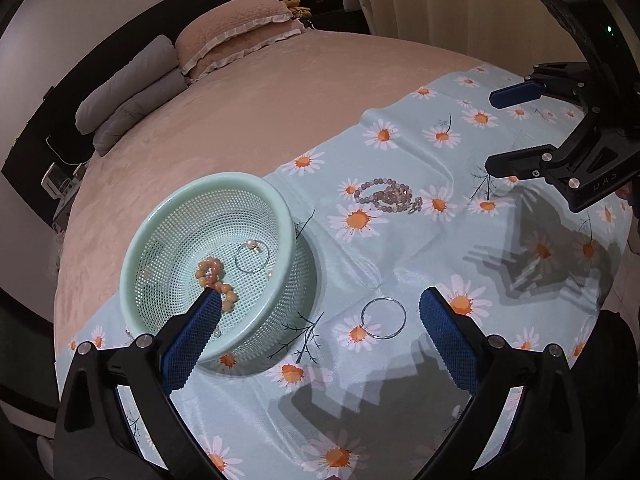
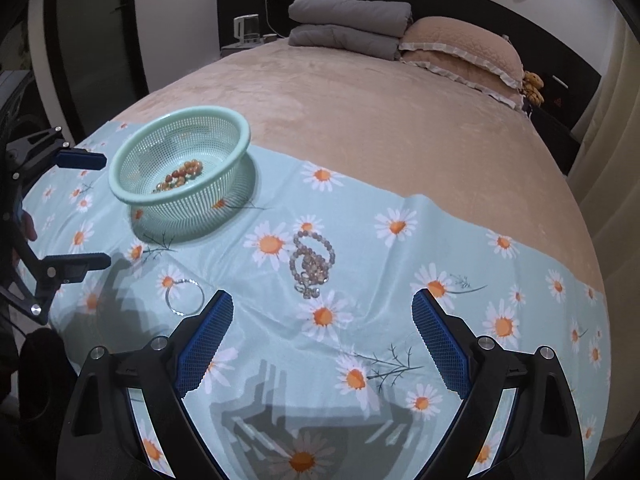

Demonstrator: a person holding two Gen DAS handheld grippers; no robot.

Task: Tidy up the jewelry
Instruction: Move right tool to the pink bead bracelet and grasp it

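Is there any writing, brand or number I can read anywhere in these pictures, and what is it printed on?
"DAS": faint embossed letters on the black body of the right gripper, seen from the left wrist view; they may be cut off.
Red triangle sign on the dark headboard: no words readable.
Basket, daisy cloth, kettle: no text visible.

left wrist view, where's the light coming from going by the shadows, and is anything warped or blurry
Left wrist view: hard layered shadows of both grippers fall on the daisy cloth, suggesting light from above; the fisheye bows the bed into a dome. Right wrist view: the right gripper casts a stepped shadow below itself, the frame edges go dark, and the basket and bead bracelets stay sharp.
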